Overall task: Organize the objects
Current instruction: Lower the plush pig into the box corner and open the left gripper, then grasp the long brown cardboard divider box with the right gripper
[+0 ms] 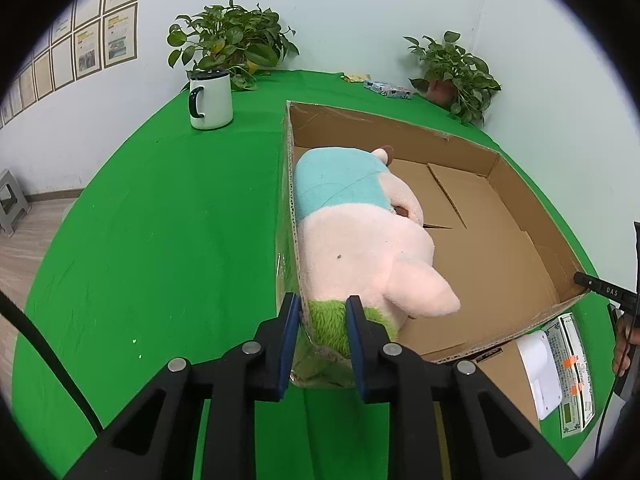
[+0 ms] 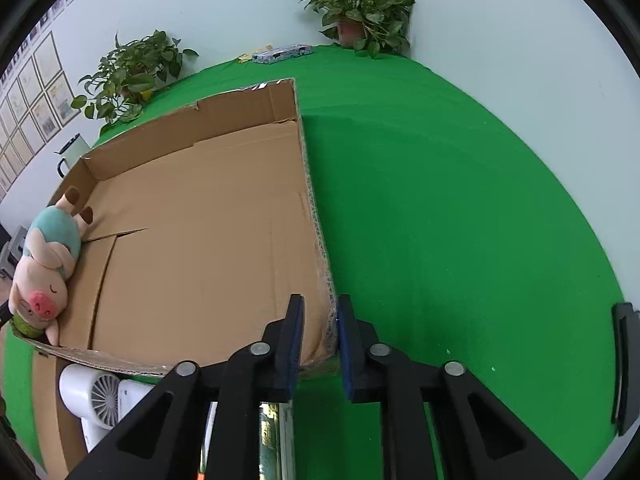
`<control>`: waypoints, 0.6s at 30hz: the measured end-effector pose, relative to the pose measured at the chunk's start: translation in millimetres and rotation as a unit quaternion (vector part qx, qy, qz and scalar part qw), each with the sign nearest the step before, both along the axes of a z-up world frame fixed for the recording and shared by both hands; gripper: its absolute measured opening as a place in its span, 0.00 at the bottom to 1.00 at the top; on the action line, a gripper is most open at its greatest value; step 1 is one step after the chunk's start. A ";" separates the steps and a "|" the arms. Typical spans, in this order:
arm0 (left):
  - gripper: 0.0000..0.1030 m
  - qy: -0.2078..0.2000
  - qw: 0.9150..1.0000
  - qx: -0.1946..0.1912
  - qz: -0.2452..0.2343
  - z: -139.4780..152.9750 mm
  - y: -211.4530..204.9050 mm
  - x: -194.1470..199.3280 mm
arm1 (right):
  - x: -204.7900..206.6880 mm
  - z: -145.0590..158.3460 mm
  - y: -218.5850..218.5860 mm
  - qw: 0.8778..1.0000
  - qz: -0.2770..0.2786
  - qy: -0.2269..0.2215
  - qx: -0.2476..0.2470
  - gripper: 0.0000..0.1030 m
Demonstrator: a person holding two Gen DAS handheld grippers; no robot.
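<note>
A shallow open cardboard box lies on the green table. A pink plush pig with a teal shirt and green scarf lies inside along its left wall; it also shows in the right wrist view. My left gripper straddles the box's near-left corner, its jaws closed on the wall and the pig's green scarf. My right gripper is closed around the box's near-right corner wall.
A white mug stands at the far left. Two potted plants stand at the back by the wall, with small packets between. A white hair dryer and a flat box lie in front of the cardboard box.
</note>
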State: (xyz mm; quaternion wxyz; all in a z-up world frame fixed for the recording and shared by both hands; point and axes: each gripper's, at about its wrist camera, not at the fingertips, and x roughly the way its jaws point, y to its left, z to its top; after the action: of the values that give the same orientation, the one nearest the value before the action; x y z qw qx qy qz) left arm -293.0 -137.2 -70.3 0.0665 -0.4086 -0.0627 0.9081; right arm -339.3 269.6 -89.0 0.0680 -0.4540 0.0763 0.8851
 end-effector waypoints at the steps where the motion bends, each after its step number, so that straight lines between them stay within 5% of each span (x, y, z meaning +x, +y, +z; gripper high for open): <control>1: 0.21 0.000 1.000 -0.001 0.000 -0.2 -0.2 0.9 | 7.1 2.1 2.8 1.000 0.000 0.000 0.002 0.13; 10: 0.22 0.013 1.000 -0.025 -0.003 11.1 3.8 12.7 | 12.7 12.5 3.3 1.000 0.000 0.004 0.030 0.19; 12: 0.27 0.039 0.998 -0.045 0.001 24.9 8.1 25.1 | 22.8 24.8 -3.6 0.999 0.007 0.028 0.036 0.40; 14: 0.56 0.057 0.997 -0.055 -0.001 38.2 13.7 36.2 | 39.1 44.3 -13.0 0.997 0.024 0.074 0.017 0.94; 16: 0.81 0.091 0.994 -0.058 -0.001 57.9 21.7 56.3 | 59.5 64.3 -25.8 0.991 0.053 0.121 -0.008 0.99; 18: 0.82 0.124 0.991 -0.042 -0.011 73.0 29.3 77.0 | 77.1 78.1 -42.8 0.985 0.093 0.140 -0.028 1.00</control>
State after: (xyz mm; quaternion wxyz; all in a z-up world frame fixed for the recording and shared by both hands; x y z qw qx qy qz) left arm -216.0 -107.9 2.8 0.0667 -0.2962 -0.0112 0.9527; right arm -262.2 226.9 -10.9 -0.0392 -0.3322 0.0673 0.9400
